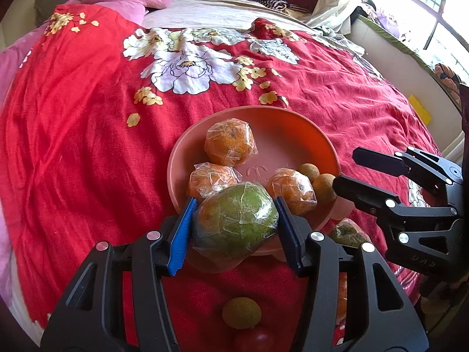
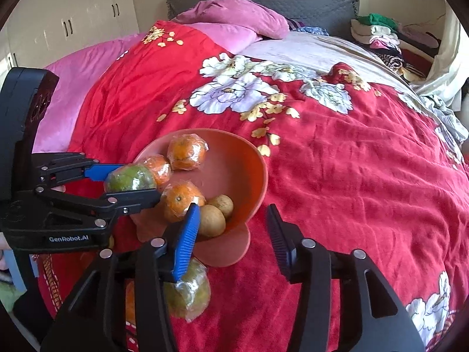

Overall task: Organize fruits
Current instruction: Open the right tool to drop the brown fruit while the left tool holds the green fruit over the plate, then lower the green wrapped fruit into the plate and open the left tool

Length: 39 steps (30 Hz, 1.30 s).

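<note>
My left gripper [image 1: 234, 202] is shut on a green plastic-wrapped citrus [image 1: 234, 223], which it holds over the near rim of the orange bowl [image 1: 281, 123]. Three wrapped oranges [image 1: 230, 142] and two small brown fruits [image 1: 322, 186] lie inside the bowl. From the right wrist view, the same green citrus [image 2: 130, 177] sits in the left gripper [image 2: 137, 180] at the bowl's [image 2: 246, 170] left side. My right gripper [image 2: 233, 207] stands open at the bowl's near edge, close to the brown fruits [image 2: 211, 220], with nothing gripped. It shows at the right of the left wrist view, right gripper [image 1: 347, 167].
More fruit lies on the red floral bedspread [image 1: 88, 146] before the bowl: a wrapped greenish citrus [image 2: 190, 293], a small brown fruit [image 1: 241, 312] and a red one [image 1: 255, 338]. Pink pillows [image 2: 234, 17] and a clothes pile [image 2: 378, 35] sit at the bed's far end.
</note>
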### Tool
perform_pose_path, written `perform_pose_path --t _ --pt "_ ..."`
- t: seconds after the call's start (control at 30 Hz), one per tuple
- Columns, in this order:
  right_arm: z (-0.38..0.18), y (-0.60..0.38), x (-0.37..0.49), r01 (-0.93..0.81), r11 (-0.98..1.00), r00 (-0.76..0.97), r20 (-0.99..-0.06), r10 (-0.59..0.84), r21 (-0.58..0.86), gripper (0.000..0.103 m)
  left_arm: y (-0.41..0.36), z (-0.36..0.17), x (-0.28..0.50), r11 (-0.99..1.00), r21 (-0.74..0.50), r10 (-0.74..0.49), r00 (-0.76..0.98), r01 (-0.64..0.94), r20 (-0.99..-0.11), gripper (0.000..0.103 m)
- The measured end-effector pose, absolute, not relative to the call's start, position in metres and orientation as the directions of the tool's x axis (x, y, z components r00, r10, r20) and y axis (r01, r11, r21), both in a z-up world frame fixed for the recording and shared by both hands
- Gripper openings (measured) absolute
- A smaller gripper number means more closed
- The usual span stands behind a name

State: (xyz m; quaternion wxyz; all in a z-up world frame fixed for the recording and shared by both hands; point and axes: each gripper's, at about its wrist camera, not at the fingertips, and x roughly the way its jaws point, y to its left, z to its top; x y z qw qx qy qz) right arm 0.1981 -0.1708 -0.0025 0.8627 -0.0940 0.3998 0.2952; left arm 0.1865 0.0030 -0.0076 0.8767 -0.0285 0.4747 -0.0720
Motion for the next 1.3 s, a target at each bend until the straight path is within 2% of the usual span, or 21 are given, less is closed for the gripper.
perform_pose_path --t 0.67,0.77,0.9,1.17,1.3 --pt "0.003 -0.182 0.193 -0.556 0.829 0.533 -0.736 0.417 0.067 0.060 0.002 -0.008 0.187 0.989 -0.117 -0.150 0.541 0.094 -0.828 0.046" --pt "0.004 -0.182 0.193 -0.554 0.830 0.535 -0.735 0.417 0.068 0.061 0.002 -0.007 0.186 0.988 -0.125 -0.157 0.544 0.095 -0.824 0.050" --pt "0.005 -0.183 0.192 -0.551 0.832 0.539 -0.733 0.415 0.066 0.061 0.002 -0.006 0.184 0.987 -0.128 -0.161 0.548 0.098 -0.821 0.050" --pt "0.011 -0.188 0.191 -0.535 0.842 0.556 -0.723 0.410 0.066 0.070 0.006 0.004 0.182 0.989 -0.128 -0.151 0.570 0.080 -0.808 0.051" --pt "0.015 -0.191 0.189 -0.525 0.848 0.568 -0.715 0.409 0.068 0.074 0.011 0.011 0.180 0.990 -0.127 -0.140 0.587 0.064 -0.798 0.057"
